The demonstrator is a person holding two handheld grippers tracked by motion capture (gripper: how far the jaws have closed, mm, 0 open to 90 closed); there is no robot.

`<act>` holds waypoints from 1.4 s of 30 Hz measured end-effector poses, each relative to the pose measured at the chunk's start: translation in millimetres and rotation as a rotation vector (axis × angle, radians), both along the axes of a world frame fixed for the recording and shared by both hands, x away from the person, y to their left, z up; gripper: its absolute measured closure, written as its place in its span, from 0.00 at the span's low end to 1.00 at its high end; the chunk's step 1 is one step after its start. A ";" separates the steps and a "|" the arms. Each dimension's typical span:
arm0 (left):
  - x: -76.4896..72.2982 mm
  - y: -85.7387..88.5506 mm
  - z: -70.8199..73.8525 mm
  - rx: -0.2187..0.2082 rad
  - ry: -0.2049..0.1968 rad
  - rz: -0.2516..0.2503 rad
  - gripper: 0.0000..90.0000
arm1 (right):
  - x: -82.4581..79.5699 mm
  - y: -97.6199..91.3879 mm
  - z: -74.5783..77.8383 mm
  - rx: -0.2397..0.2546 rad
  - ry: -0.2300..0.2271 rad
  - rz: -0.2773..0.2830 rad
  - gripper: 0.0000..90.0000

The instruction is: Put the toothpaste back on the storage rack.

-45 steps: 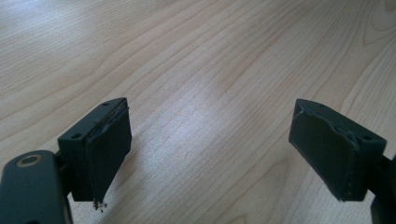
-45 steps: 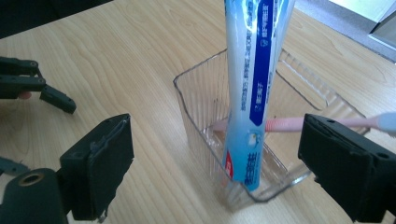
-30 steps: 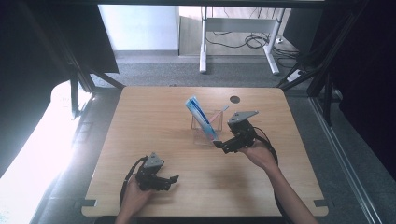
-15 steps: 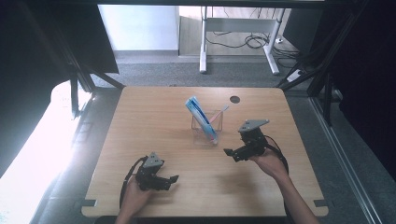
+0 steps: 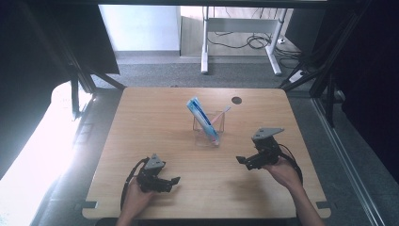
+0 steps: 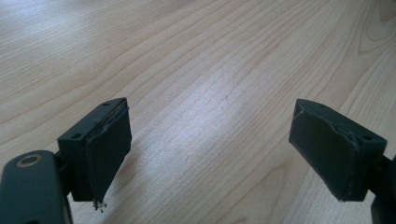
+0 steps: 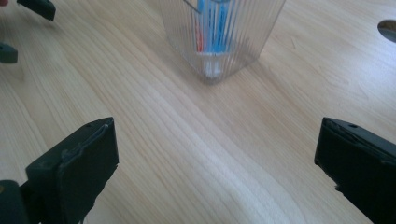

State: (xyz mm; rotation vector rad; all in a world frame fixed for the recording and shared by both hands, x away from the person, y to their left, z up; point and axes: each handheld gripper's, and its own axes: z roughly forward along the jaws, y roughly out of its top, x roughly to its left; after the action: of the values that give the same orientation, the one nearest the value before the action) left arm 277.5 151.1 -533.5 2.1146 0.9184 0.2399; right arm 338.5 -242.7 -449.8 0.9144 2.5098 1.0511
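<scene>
- One clear ribbed cup (image 5: 208, 127) is seen standing upright just above the centre of the high view, on the wooden table (image 5: 155, 122).
- One blue and white toothpaste tube (image 5: 201, 117) is held in the cup, leaning toward the upper left of the frame, with its top well above the rim.
- One thin pale stick, apparently a toothbrush (image 5: 221, 114), is also propped in the cup, tilted toward the upper right; its head cannot be made out.
- One dark round hole (image 5: 236, 100) is set in the table, up and to the right of the cup.
- Two grippers are counted, one per hand.
- The left gripper (image 5: 175, 181) is found in the lower left of the high view, held low over the table by a hand entering from the bottom edge, its jaws directed toward the right of the frame. In the left gripper view its jaws are spread wide over bare wood, with nothing between them.
- The right gripper (image 5: 240, 160) is found in the lower right of the high view, gripped from behind by the right hand (image 5: 281, 170), its jaws directed left and spread apart.
- In the right gripper view the cup (image 7: 219, 35) is framed at top centre, well apart from the wide-open jaws at the lower corners.
</scene>
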 end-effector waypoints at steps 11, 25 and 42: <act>0.3 1.1 0.5 -0.005 -0.001 0.001 0.15 | -15.8 -24.1 0.7 0.008 0.021 -0.050 0.08; -0.1 1.7 0.7 -0.014 0.003 0.007 0.15 | -37.4 -50.1 -11.3 0.012 0.009 -0.092 0.04; -1.0 1.1 0.3 -0.013 -0.002 0.011 0.15 | -55.7 -54.1 -52.8 0.008 0.004 -0.132 0.00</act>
State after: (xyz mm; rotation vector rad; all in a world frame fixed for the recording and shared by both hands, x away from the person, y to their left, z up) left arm 276.5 152.2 -533.1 2.0973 0.9282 0.2410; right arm 282.8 -296.8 -502.6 1.0693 2.4121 1.0190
